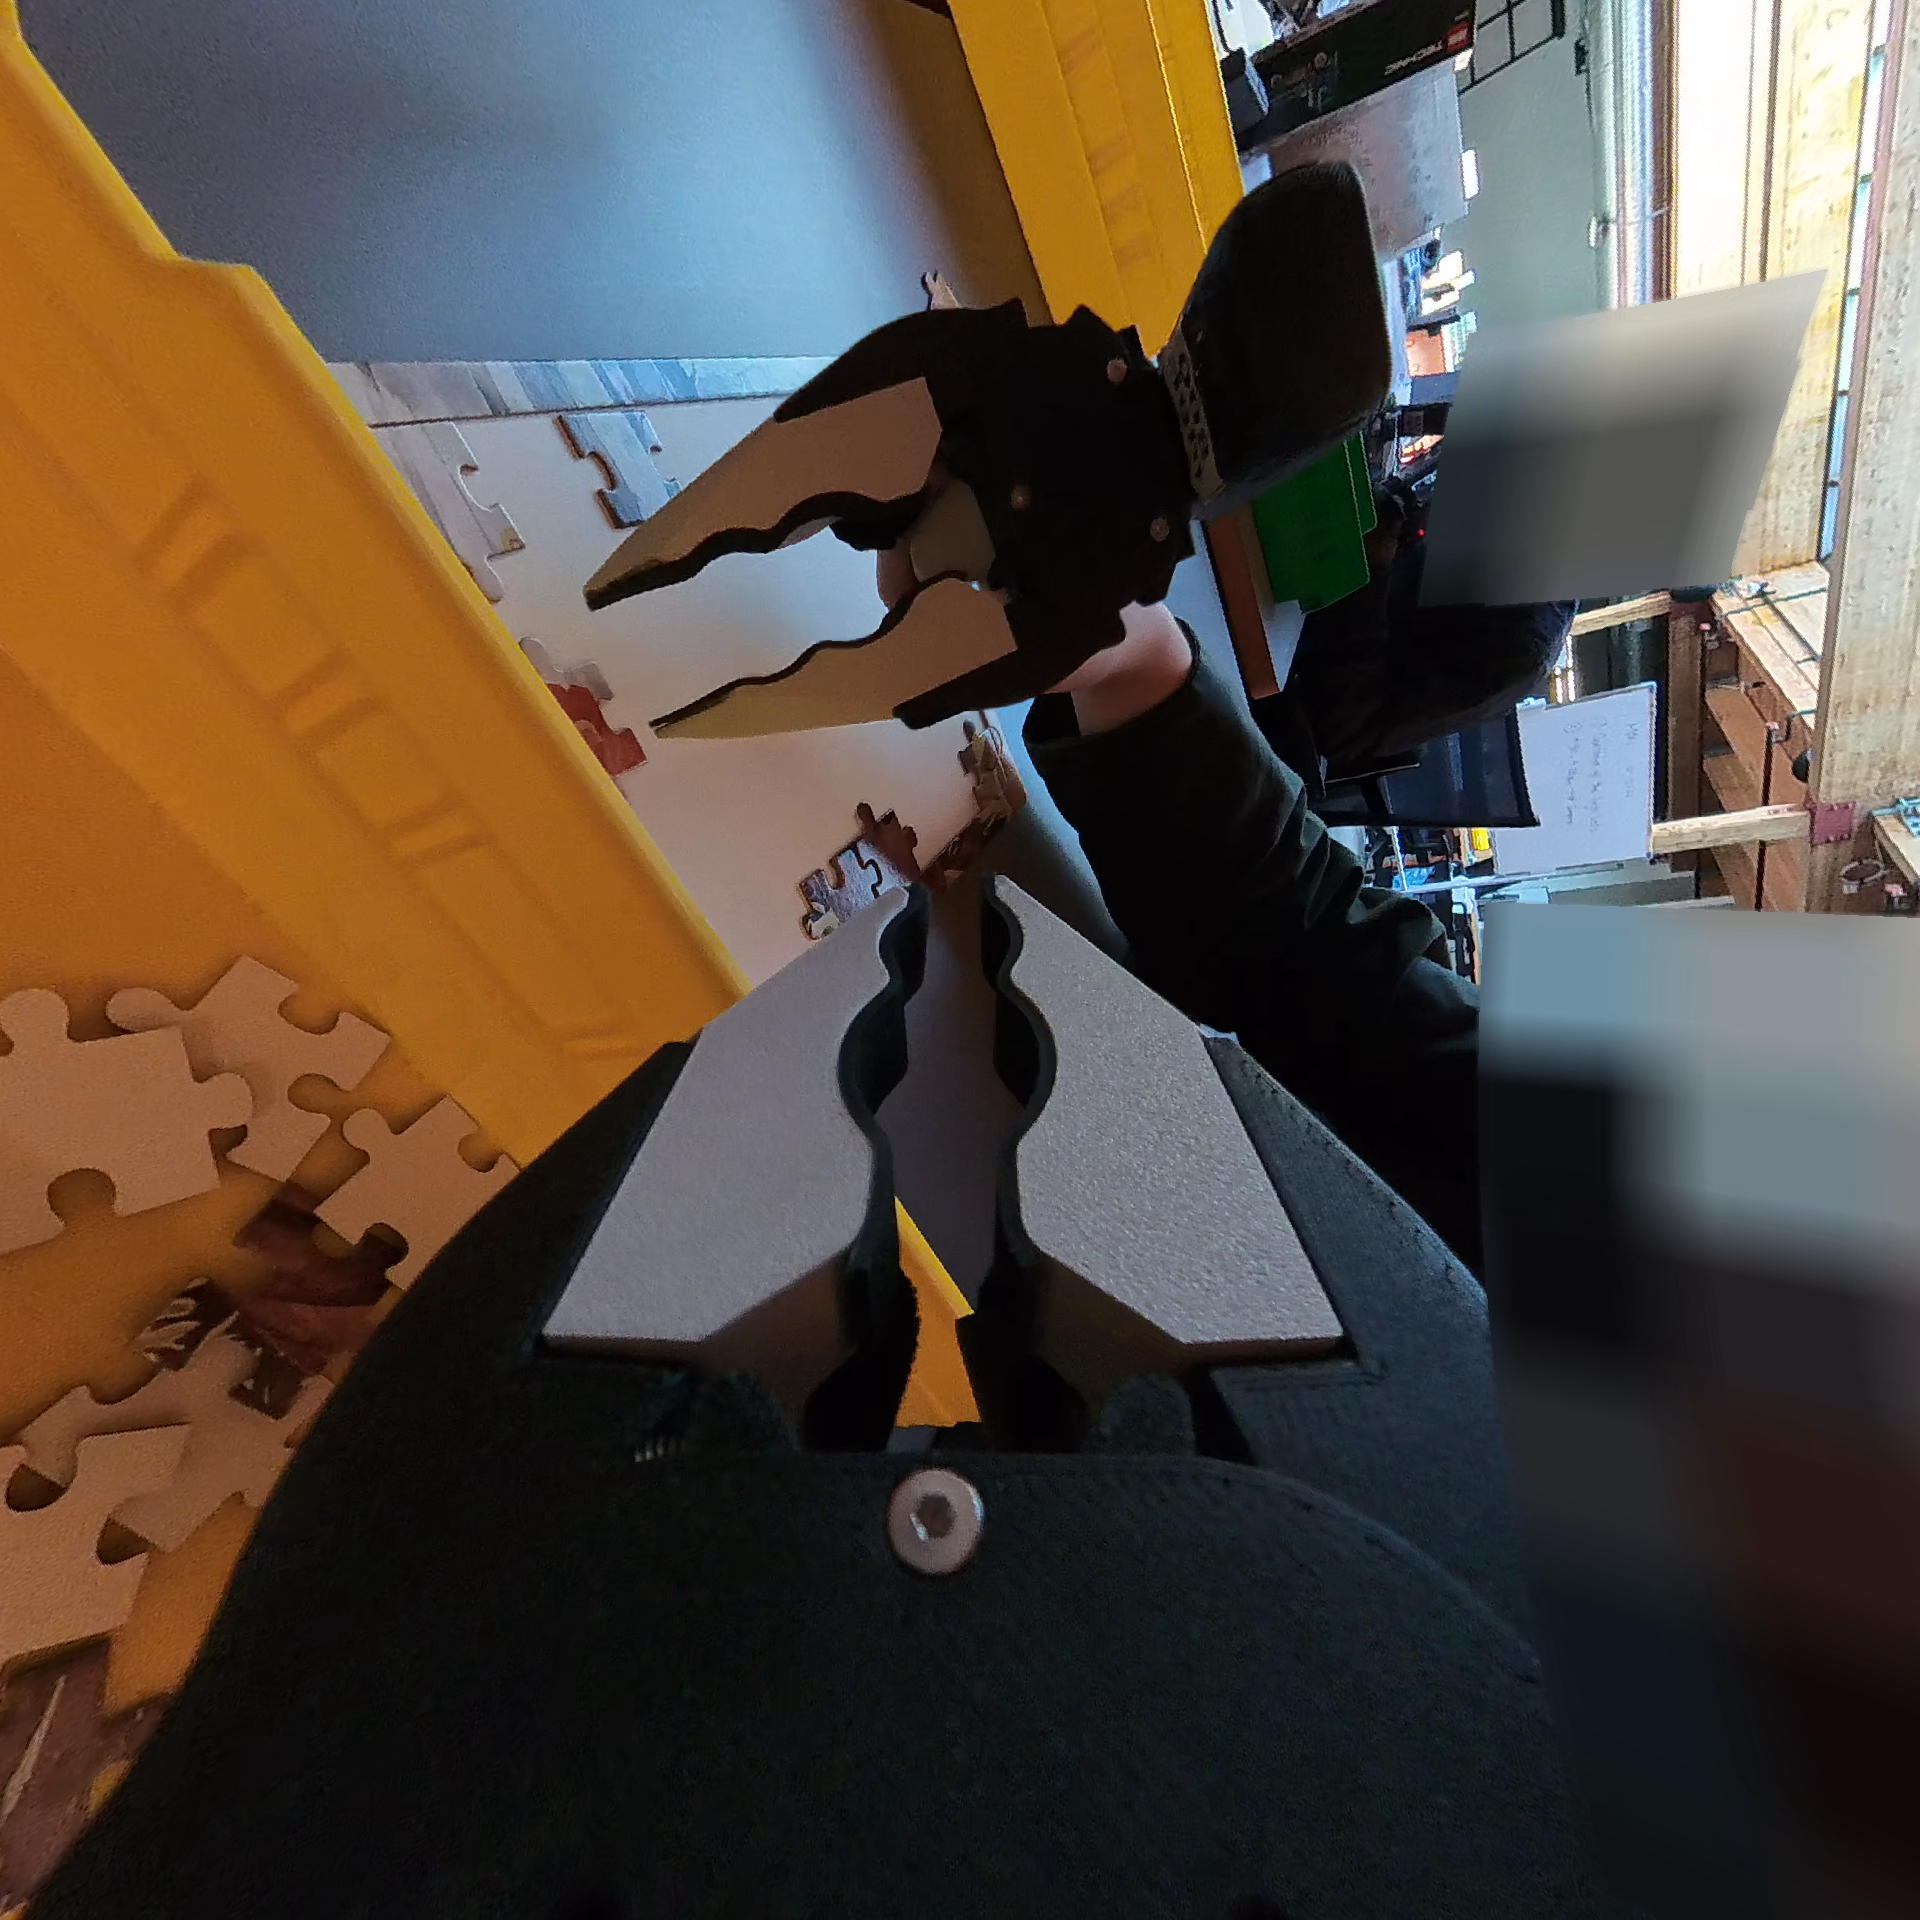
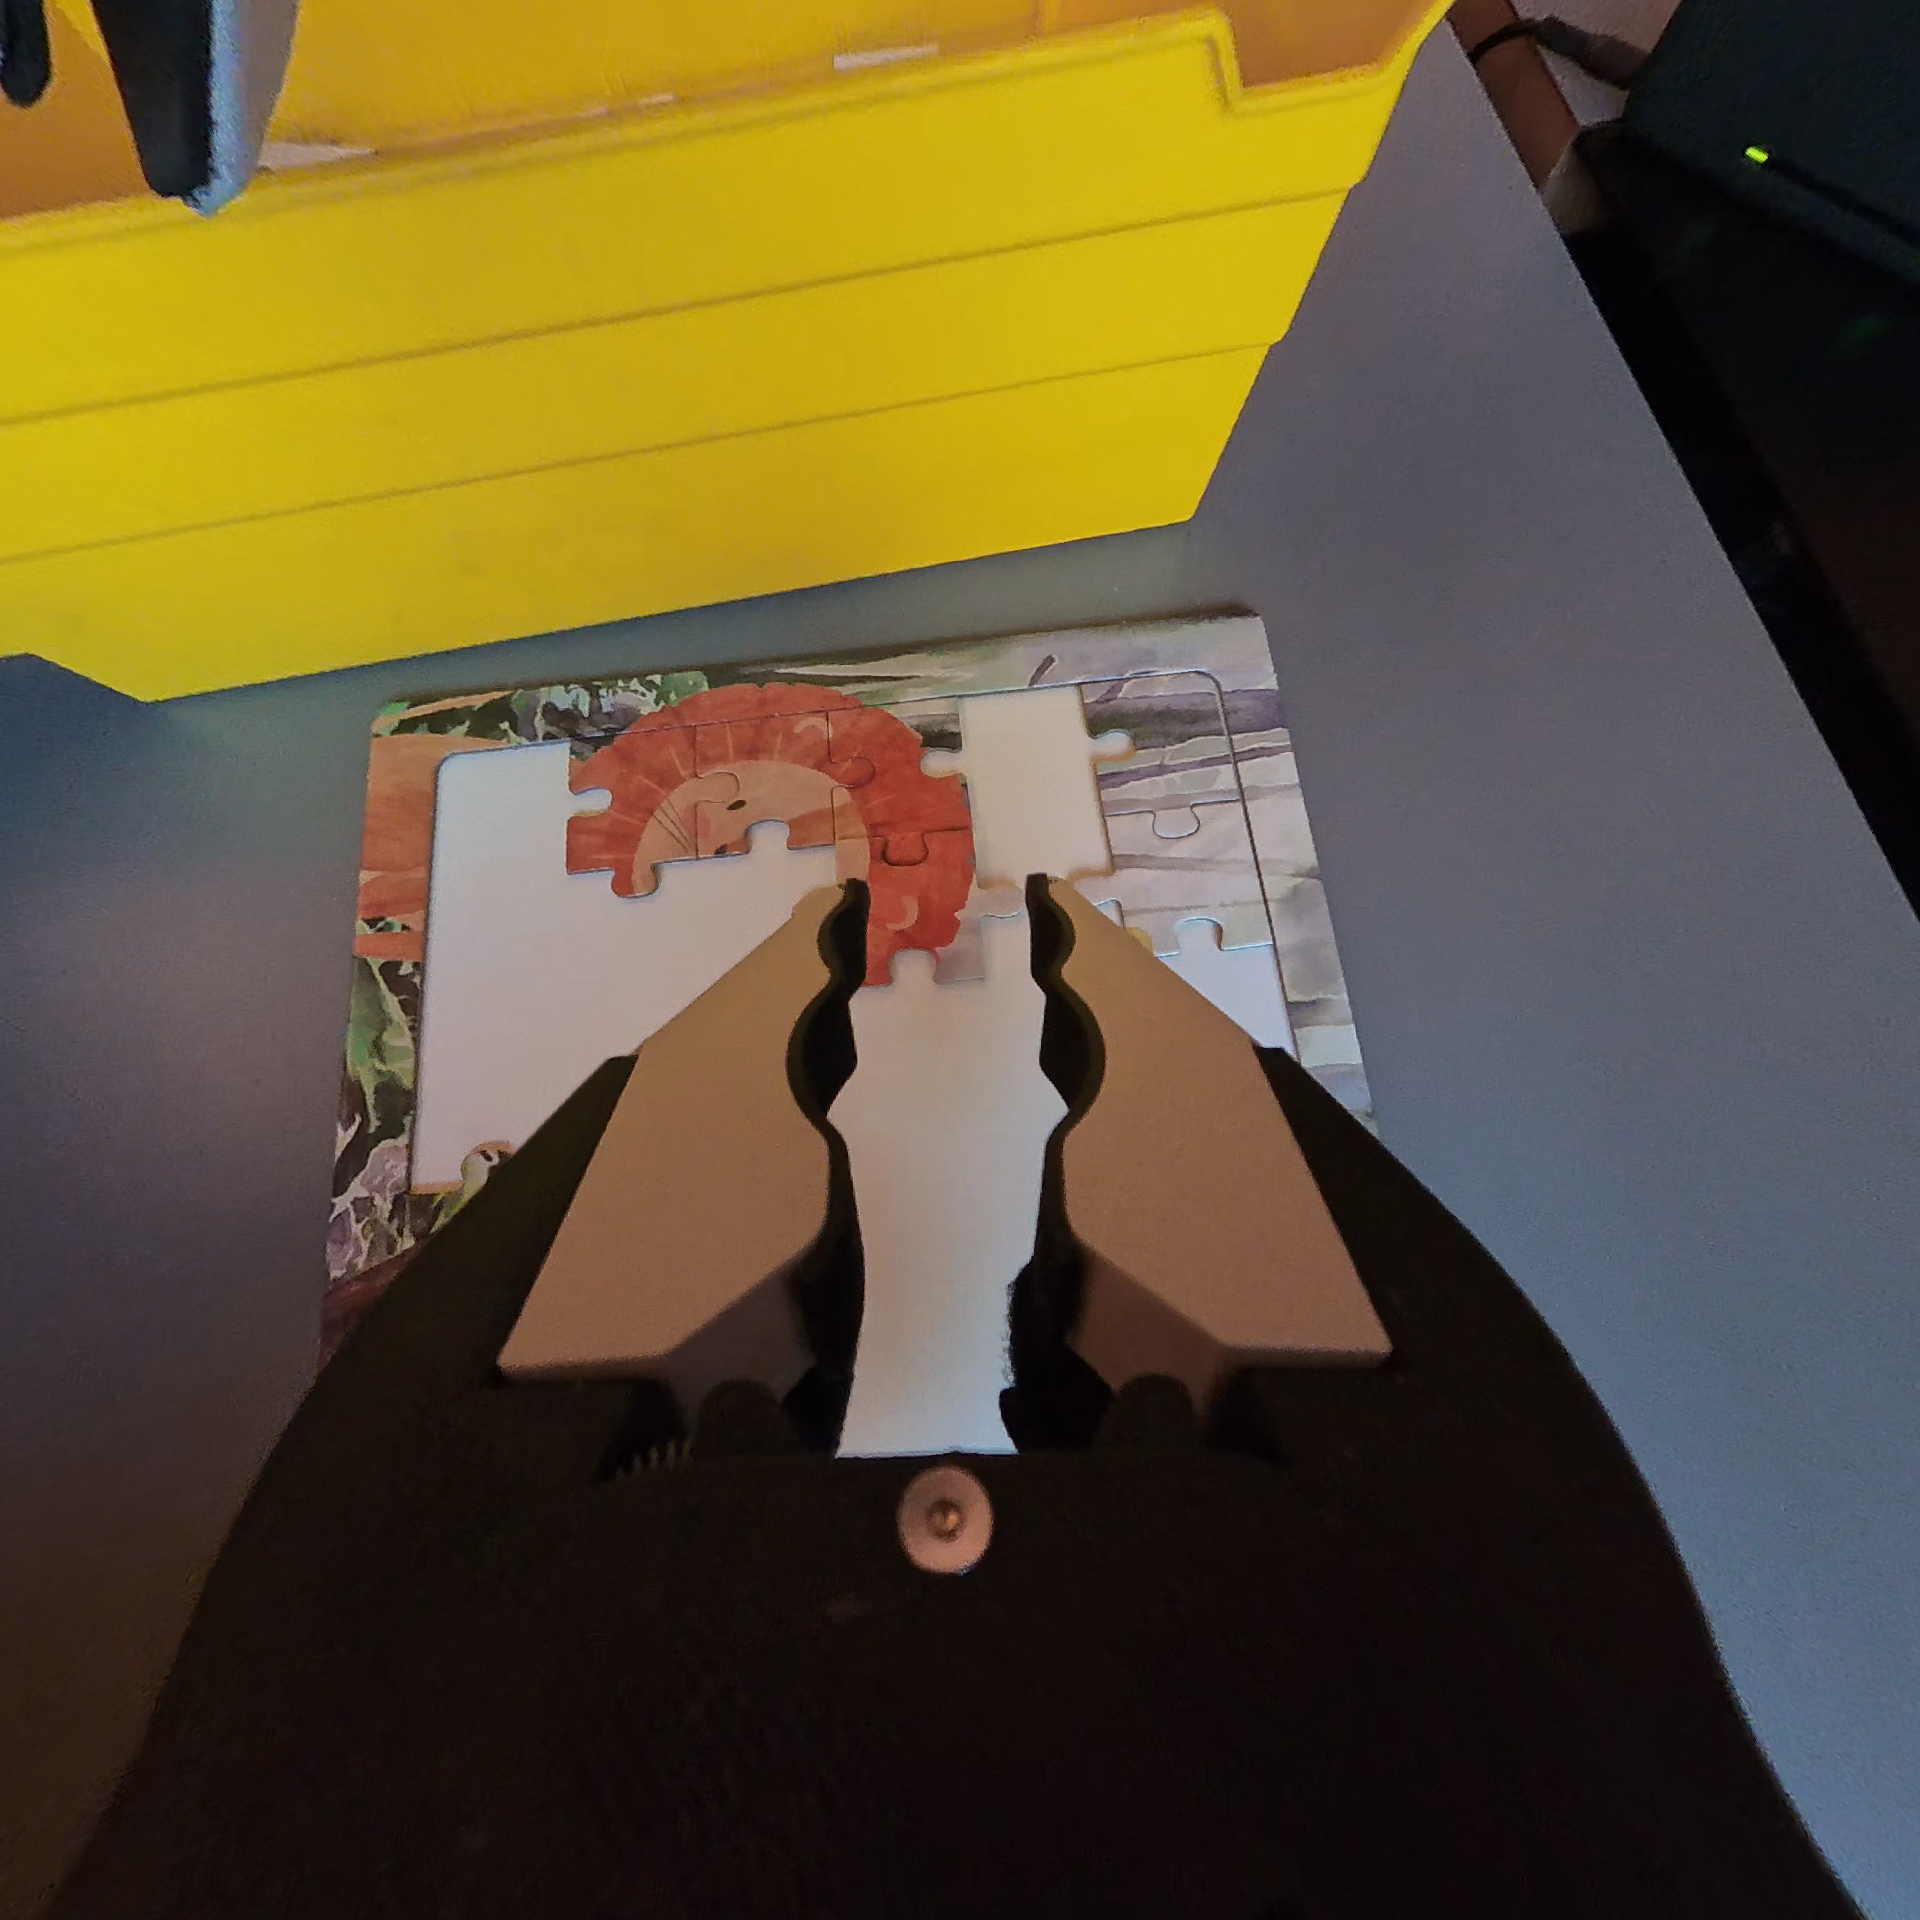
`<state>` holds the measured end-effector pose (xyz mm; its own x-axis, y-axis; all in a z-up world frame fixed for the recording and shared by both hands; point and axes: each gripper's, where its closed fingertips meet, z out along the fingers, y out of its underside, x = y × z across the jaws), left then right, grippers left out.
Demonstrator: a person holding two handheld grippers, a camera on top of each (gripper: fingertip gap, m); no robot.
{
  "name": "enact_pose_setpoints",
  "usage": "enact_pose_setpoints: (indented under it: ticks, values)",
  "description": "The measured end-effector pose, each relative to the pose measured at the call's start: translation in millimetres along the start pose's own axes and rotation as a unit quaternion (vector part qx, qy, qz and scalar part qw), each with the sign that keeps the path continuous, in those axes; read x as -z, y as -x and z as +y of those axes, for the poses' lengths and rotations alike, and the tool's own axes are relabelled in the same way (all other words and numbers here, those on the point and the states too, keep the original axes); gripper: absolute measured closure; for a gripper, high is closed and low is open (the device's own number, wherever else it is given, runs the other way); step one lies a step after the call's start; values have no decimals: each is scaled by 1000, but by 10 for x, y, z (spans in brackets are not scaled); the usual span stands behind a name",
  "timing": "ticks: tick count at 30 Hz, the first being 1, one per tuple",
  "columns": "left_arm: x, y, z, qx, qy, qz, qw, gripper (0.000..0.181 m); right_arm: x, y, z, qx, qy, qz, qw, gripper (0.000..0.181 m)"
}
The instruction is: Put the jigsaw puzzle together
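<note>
Both my grippers empty, jaws parted: right gripper (image 2: pixel 943 883) over puzzle board (image 2: pixel 1288 831); left gripper (image 1: pixel 954 902) must fetch a loose piece (image 1: pixel 114 1112) from yellow bin (image 1: pixel 312 644).

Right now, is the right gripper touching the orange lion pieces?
Cannot tell. In the right wrist view the open right gripper overlaps the lion pieces, but its height above them is unclear.

Grey tabletop (image 2: pixel 1455 727), bright windows (image 1: pixel 1714 135) framed in wood, cluttered shelves (image 1: pixel 1766 748) and whiteboard (image 1: pixel 1579 779) behind.
</note>
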<state>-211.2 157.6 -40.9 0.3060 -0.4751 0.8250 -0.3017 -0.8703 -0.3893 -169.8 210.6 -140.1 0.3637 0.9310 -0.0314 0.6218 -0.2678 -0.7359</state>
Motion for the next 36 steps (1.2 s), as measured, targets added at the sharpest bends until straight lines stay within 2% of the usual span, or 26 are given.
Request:
enact_pose_setpoints:
  ticks: [12, 28, 33, 36]
  values:
    - [-25, 15, 4, 5, 4, 3, 1000, 174, -236, 66, 65, -8, 27, -16, 999, 149]
    - [-59, 21, 23, 9, 13, 3, 1000, 174, -255, 90, 53, 57, 58, -35, 996, 152]
    - [-50, 27, 18, 12, 10, 4, 1000, 174, -161, 111, -160, -9, -5, -61, 998, 156]
    - [-49, 27, 21, 13, 11, 5, 1000, 173, -204, 96, -37, -6, 23, -61, 998, 160]
